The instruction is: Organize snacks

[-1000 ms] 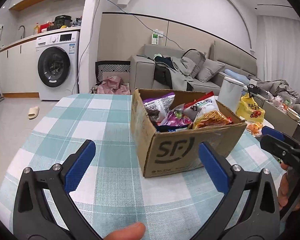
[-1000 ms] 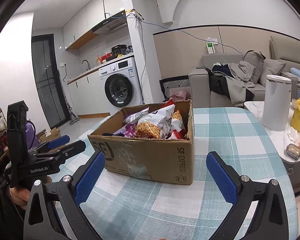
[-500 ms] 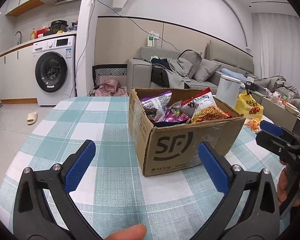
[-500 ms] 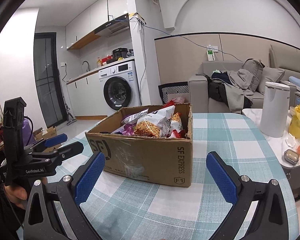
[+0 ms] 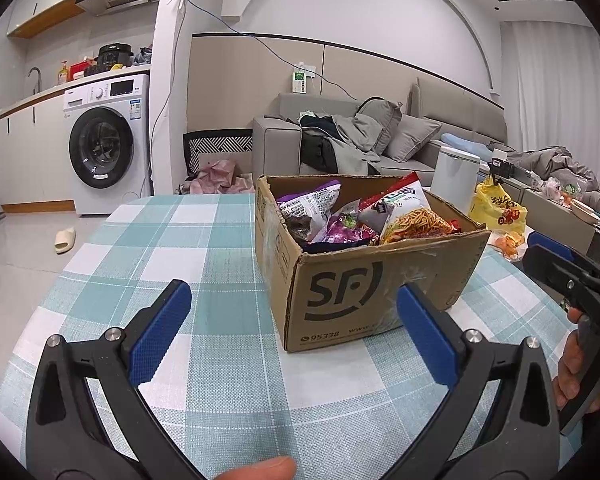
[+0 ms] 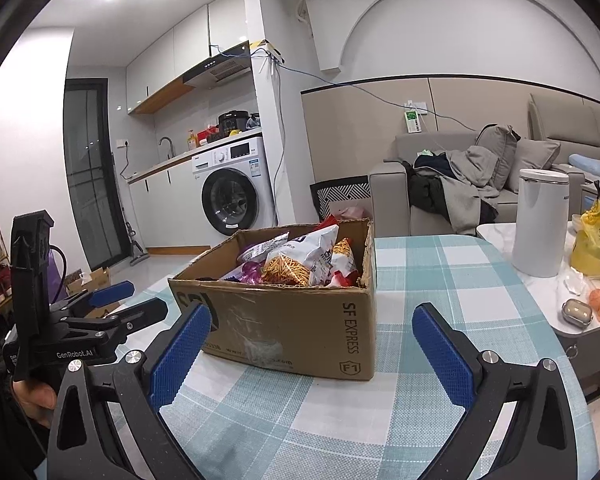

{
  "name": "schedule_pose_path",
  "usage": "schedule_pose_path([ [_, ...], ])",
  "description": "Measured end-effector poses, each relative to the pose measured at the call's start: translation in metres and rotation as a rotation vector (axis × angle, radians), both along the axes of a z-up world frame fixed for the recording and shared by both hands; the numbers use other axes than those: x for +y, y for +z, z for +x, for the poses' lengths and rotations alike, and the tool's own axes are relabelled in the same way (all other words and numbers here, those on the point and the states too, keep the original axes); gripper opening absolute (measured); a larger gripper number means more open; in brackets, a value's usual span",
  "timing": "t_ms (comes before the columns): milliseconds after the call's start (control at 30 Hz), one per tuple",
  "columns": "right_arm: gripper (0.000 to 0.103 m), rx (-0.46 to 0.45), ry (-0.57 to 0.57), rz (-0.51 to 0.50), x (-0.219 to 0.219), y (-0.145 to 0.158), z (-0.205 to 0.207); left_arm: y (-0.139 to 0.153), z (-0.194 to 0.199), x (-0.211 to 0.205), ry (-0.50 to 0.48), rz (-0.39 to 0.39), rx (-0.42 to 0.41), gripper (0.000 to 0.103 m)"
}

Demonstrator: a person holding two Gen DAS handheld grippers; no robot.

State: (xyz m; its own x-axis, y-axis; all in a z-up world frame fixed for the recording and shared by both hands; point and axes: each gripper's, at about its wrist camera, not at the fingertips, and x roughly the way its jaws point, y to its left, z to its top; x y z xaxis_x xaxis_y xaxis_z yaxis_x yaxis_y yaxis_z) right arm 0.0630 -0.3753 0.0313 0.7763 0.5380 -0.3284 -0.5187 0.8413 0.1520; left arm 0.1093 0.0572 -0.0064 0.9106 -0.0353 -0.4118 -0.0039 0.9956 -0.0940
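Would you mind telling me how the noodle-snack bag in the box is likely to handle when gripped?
The noodle-snack bag looks puffy, so probably light and crushable. Its glossy film may slip. It leans on neighbours in the cardboard box, so it may flop.

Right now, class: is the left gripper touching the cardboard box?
Apart. The right wrist view shows the left gripper beside the cardboard box, floor showing between them; in the left wrist view its open fingers hold nothing.
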Motion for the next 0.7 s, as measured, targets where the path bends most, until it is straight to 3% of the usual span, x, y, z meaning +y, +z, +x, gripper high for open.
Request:
schedule_pose_path([
  [700,0.103,0.003,-0.001,0.004,-0.0008,0.0007,-0.0008,-0.0004,0.0001,-0.0003,-0.003,0.006,-0.003,0.102],
])
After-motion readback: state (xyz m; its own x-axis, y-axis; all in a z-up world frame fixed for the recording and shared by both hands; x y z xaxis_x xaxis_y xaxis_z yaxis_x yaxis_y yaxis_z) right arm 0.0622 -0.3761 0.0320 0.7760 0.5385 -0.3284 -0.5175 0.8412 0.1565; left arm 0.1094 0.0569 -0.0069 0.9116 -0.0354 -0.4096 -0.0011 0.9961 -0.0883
